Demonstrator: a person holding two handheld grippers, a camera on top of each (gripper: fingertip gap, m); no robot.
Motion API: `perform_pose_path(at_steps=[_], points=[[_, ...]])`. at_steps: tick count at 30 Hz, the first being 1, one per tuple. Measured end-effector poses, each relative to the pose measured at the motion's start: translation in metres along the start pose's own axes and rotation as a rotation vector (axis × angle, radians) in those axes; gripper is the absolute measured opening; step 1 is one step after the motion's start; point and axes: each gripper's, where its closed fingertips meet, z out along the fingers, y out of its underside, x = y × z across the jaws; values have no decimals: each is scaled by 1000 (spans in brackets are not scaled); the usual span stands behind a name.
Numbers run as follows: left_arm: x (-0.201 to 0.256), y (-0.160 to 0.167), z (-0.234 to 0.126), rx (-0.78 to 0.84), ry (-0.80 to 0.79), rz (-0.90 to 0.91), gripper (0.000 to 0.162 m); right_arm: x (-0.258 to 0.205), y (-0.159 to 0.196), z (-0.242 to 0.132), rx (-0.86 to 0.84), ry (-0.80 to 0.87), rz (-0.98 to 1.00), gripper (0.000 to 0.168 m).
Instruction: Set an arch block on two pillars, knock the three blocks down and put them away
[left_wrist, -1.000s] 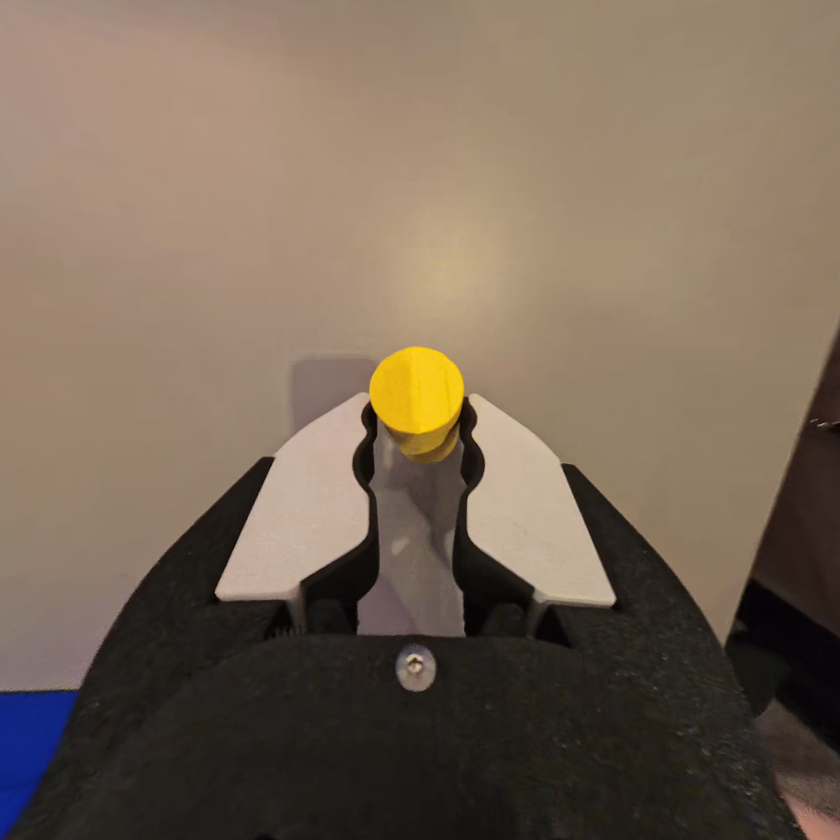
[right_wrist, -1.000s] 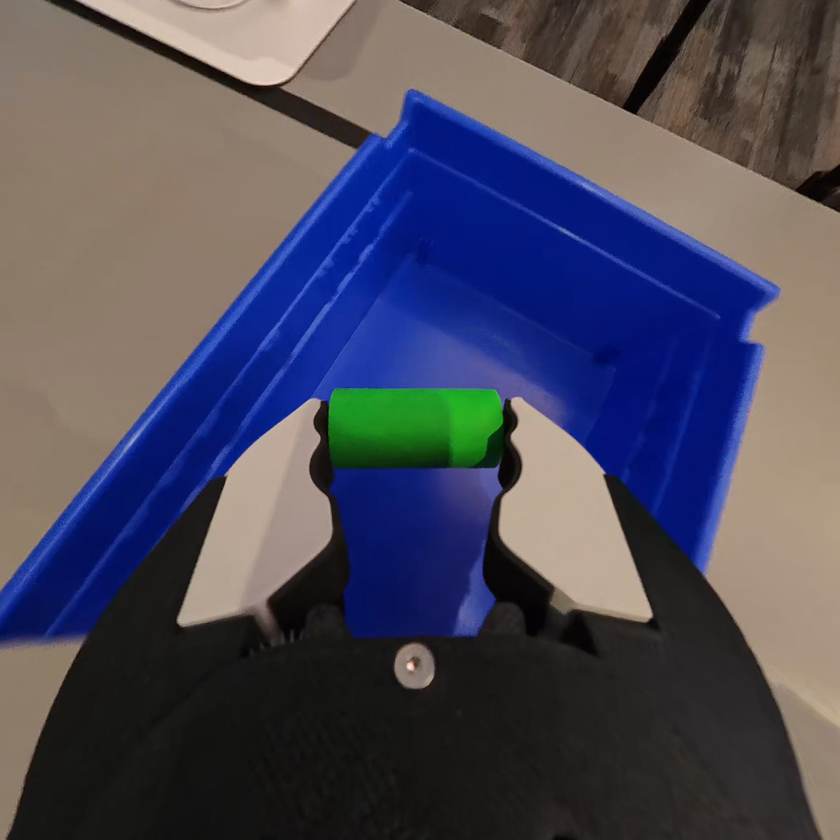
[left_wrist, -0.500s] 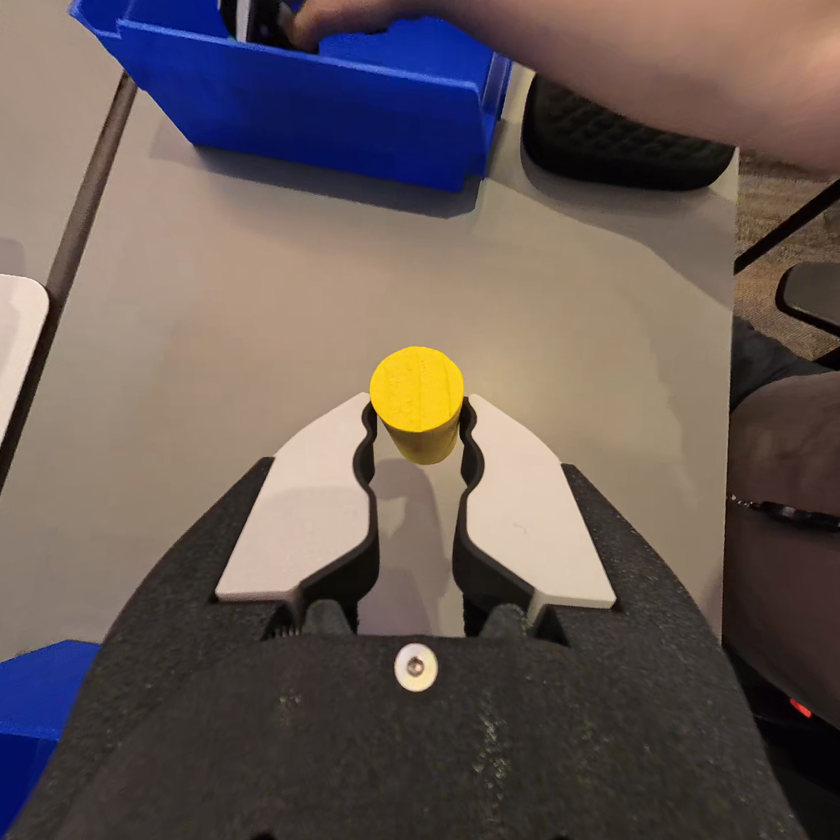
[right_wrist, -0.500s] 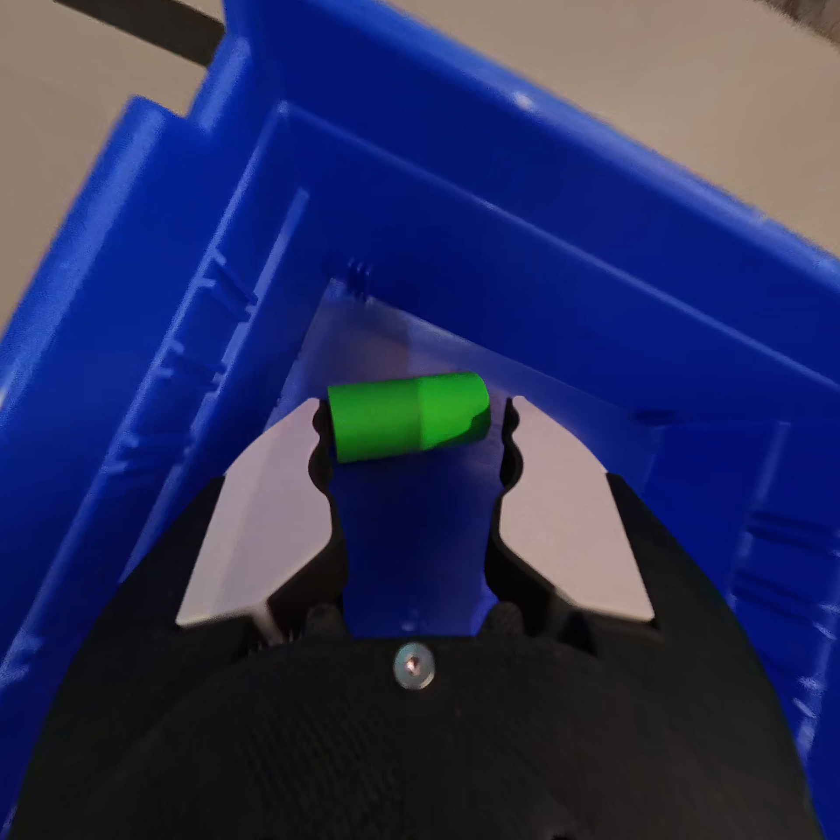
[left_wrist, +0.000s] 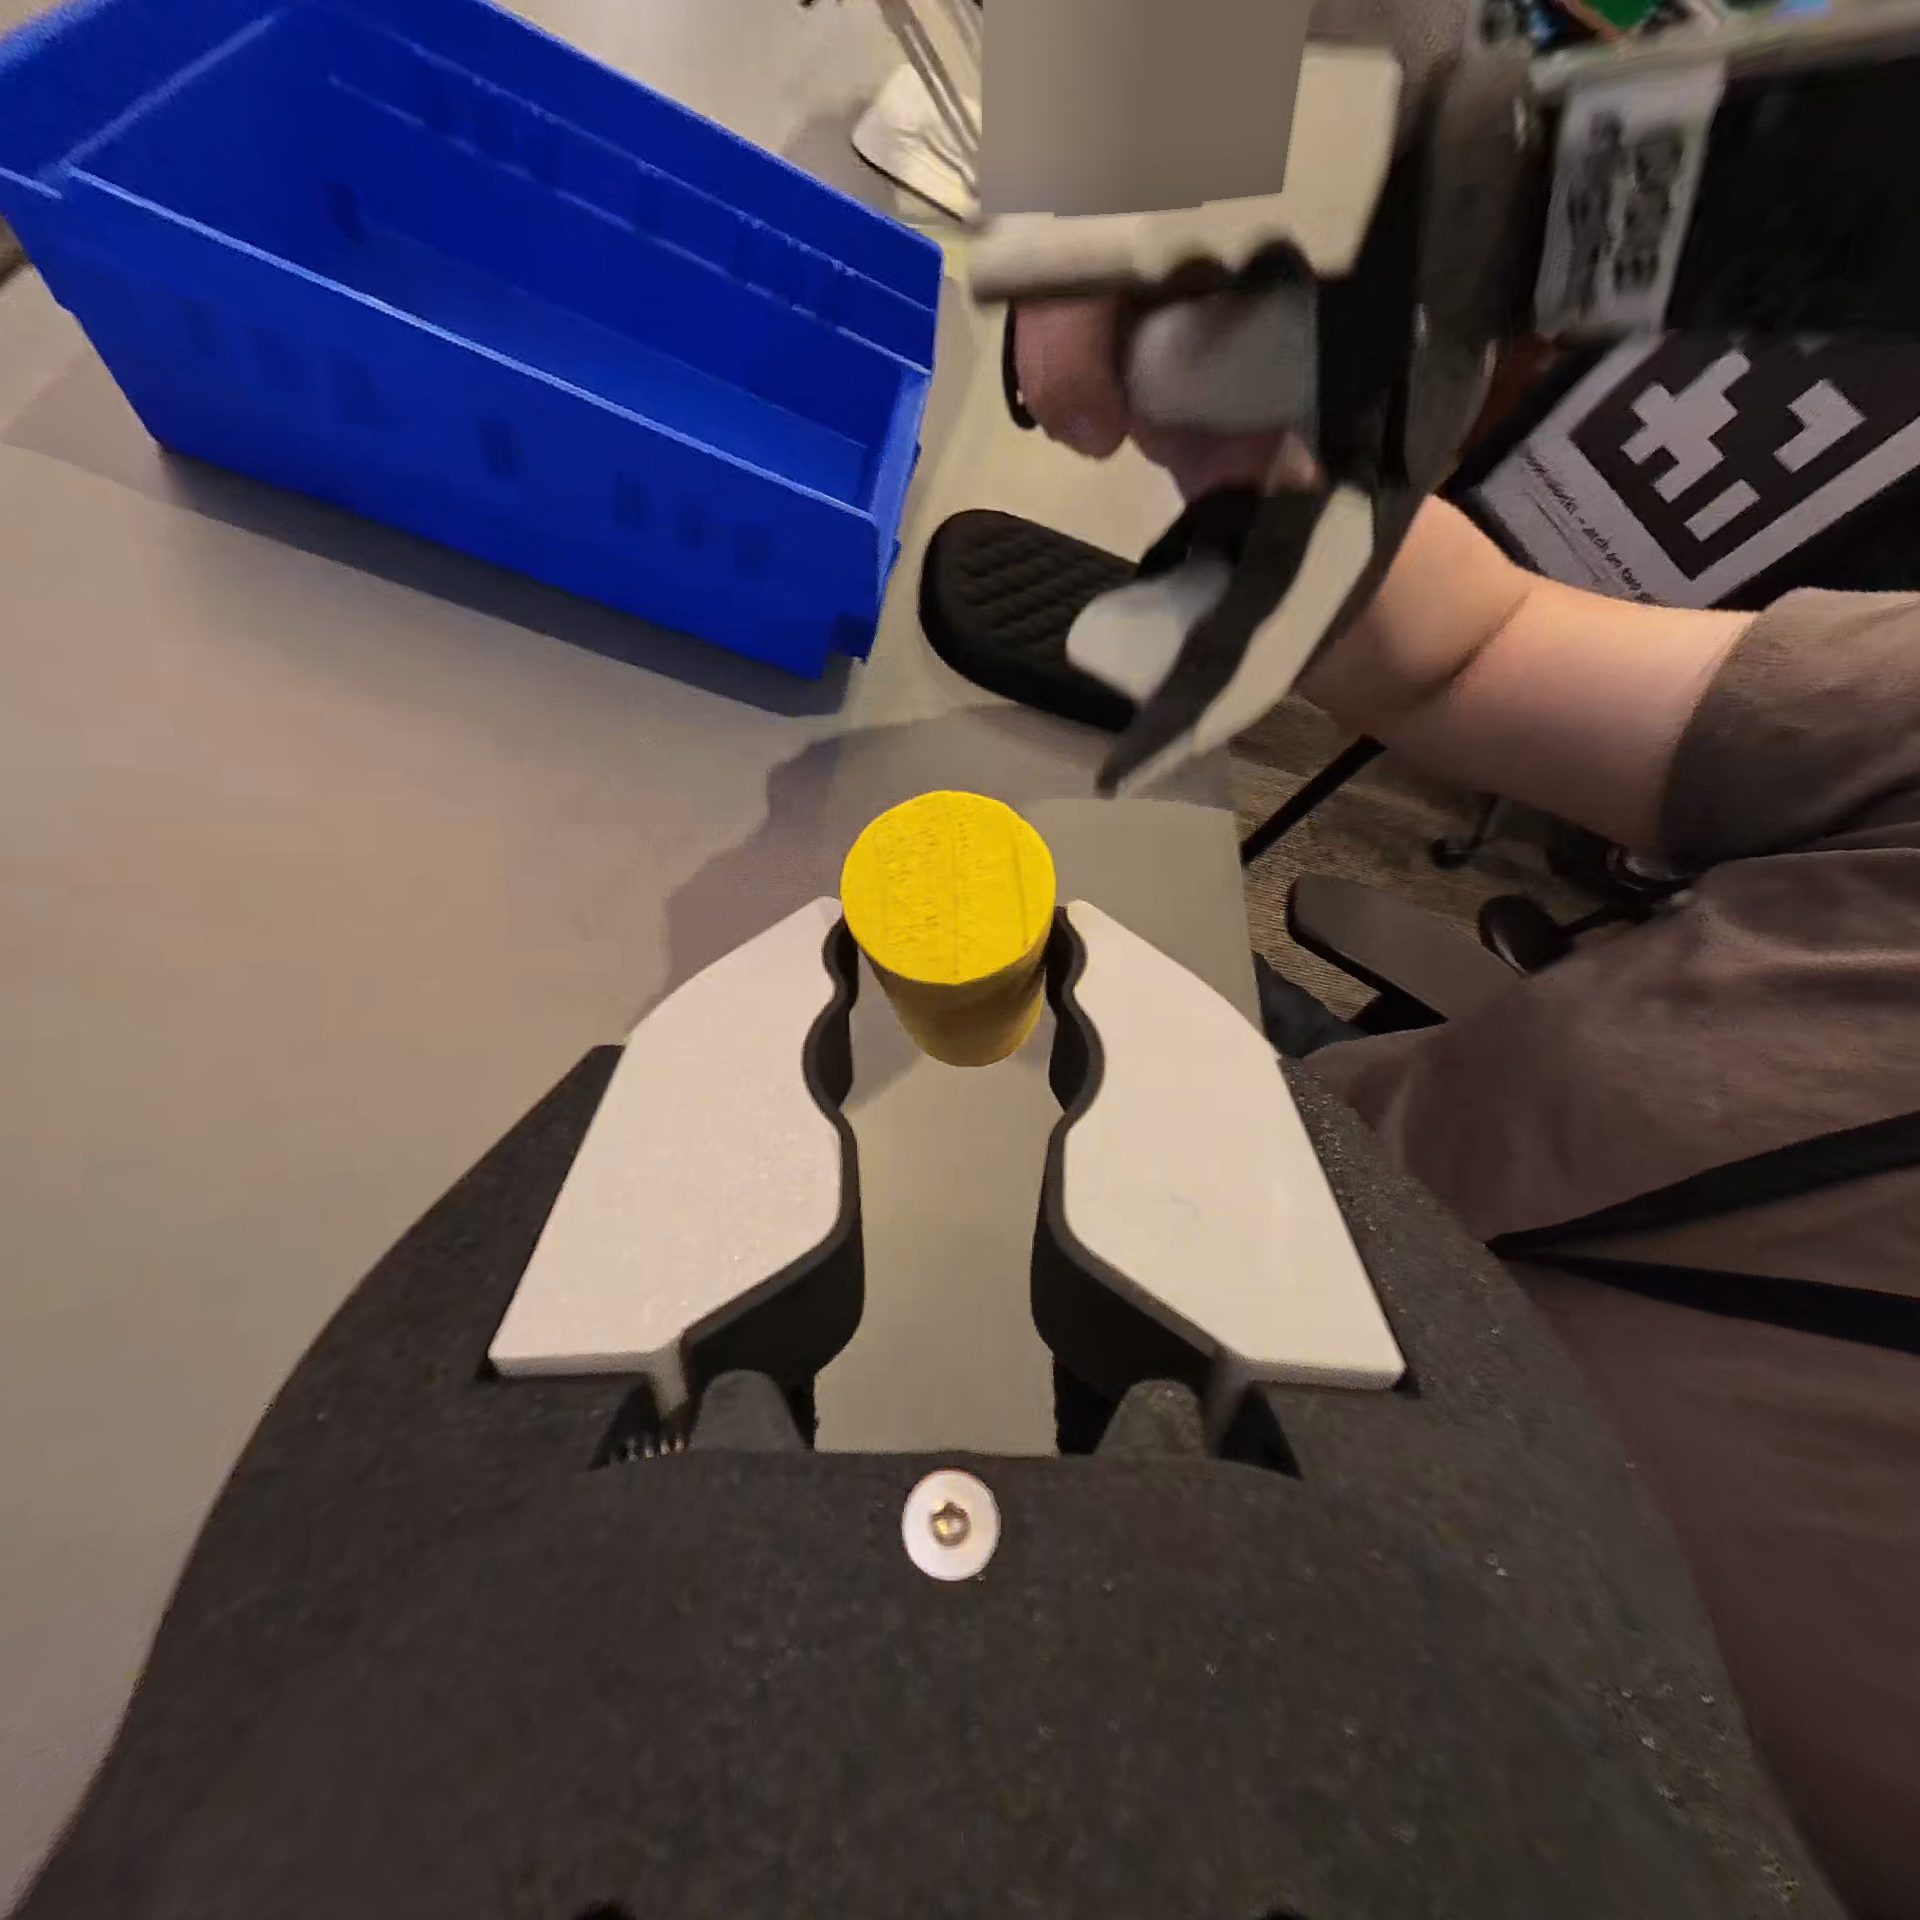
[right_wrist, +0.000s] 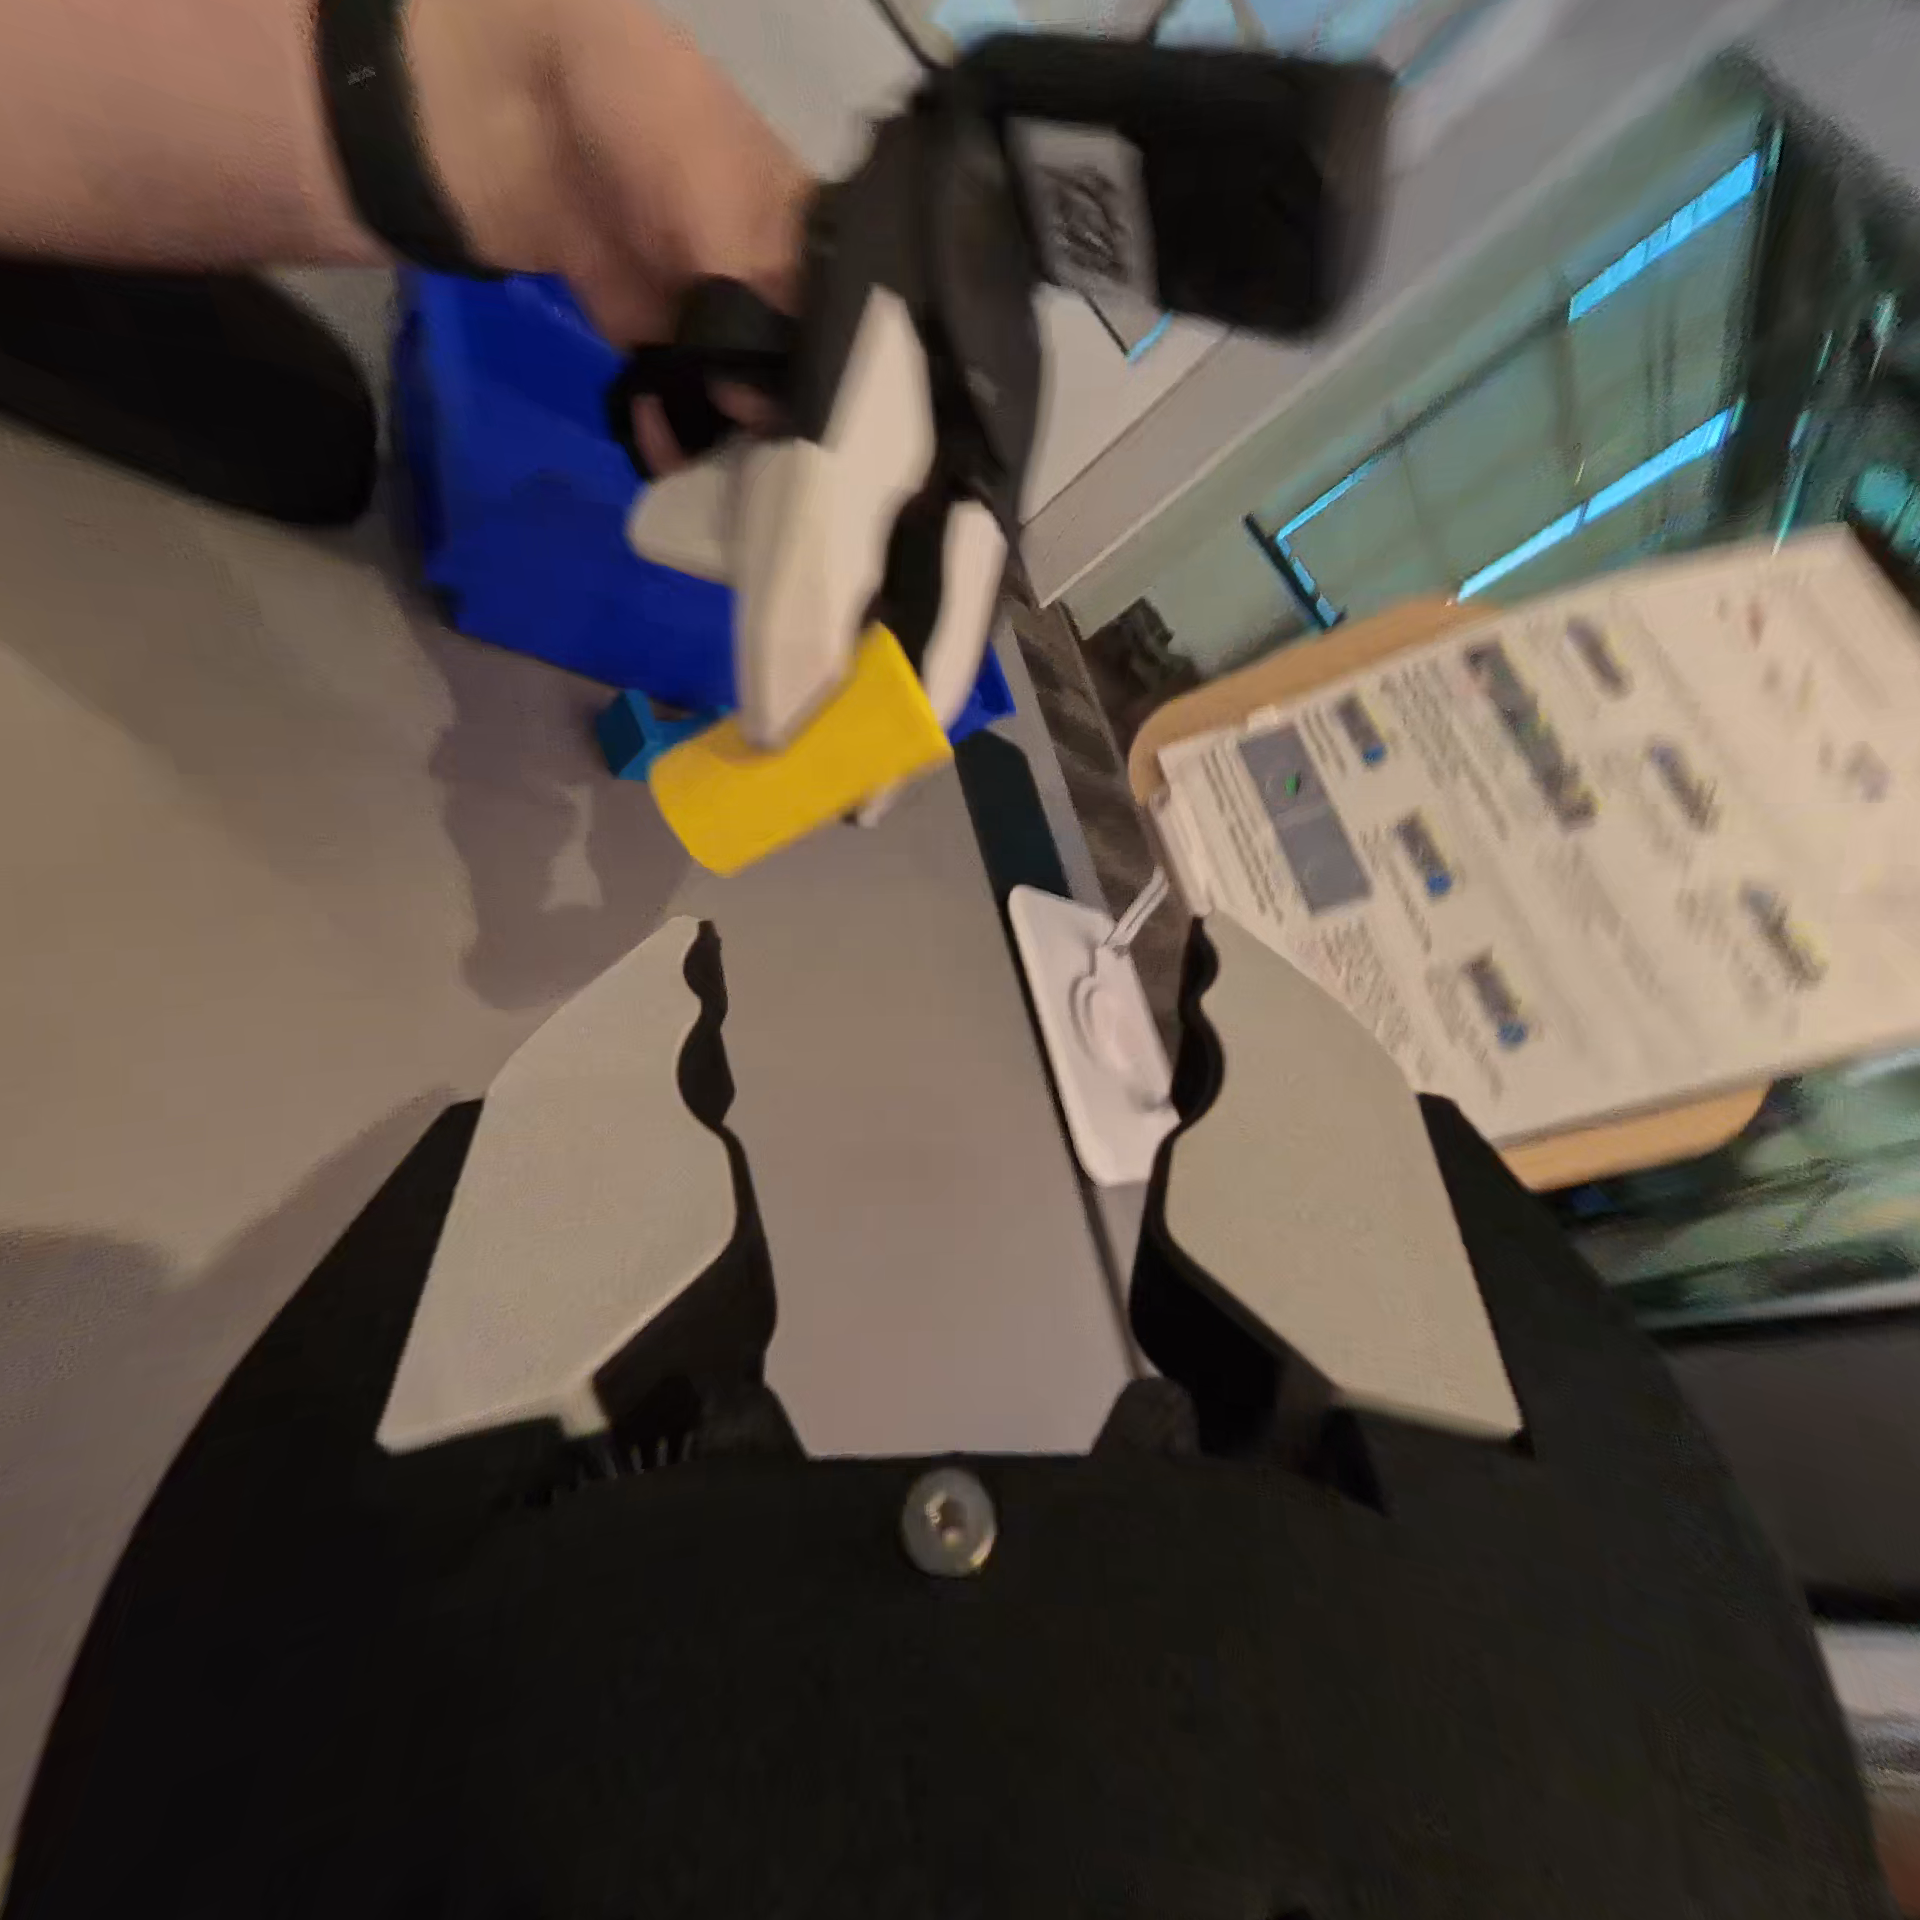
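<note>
Pillar (left_wrist: 951, 914) clamped between left hand-held gripper (left_wrist: 951, 935) fingertips.

The left gripper (left_wrist: 951, 920) is closed on a yellow block (left_wrist: 948, 914) — the two grey fingers (left_wrist: 707, 1143) press it from both sides, near their tips. It is held up above the table. In the right wrist view the same gripper (right_wrist: 847, 675) shows far off, blurred, pointing down, with a hand (right_wrist: 582, 177) around its grip.

The right gripper (right_wrist: 940, 956) holds nothing — its fingers (right_wrist: 582, 1174) stand wide apart. In the left wrist view it (left_wrist: 1195, 675) hangs far to the right, tips pointing down, and a hand (left_wrist: 1081, 384) grips its handle, the forearm (left_wrist: 1455, 623) reaching in from the right.
</note>
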Motion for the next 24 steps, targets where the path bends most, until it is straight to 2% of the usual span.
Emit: perform_pose_path(at_steps=[3, 7, 9, 10, 11, 12, 13, 16, 19, 21, 22, 24], points=[[11, 6, 4, -26, 81, -36, 35, -34, -17, 22, -26, -63, -194, 88], [18, 5, 7, -22, 117, -28, 35, -52, -19, 39, -48, -100, -261, 85], [22, 6, 8, -25, 135, -23, 35, -46, -17, 41, -75, -38, -300, 70], [20, 7, 7, -24, 128, -32, 40, -46, -16, 39, -84, -37, -294, 70], [15, 9, 4, -41, 92, -48, 60, -40, -12, 37, -111, -18, -276, 70], [8, 14, -2, -75, 39, -40, 71, -34, -6, 32, -144, -2, -261, 70], [-2, 21, -9, -111, -33, -15, 73, -25, 4, 24, -182, 12, -239, 70], [-43, 59, -40, -311, -341, 13, 73, 27, 63, -12, -362, 152, -53, 70], [-67, 108, -64, -619, -560, -3, 62, 72, 141, -62, -507, 273, 300, 70], [-77, 129, -65, -763, -625, -14, 56, 86, 190, -90, -579, 336, 513, 69], [-80, 136, -61, -811, -627, -35, 44, 87, 212, -101, -618, 353, 591, 69], [-93, 143, -55, -864, -667, -63, 40, 81, 253, -115, -729, 367, 690, 69]])
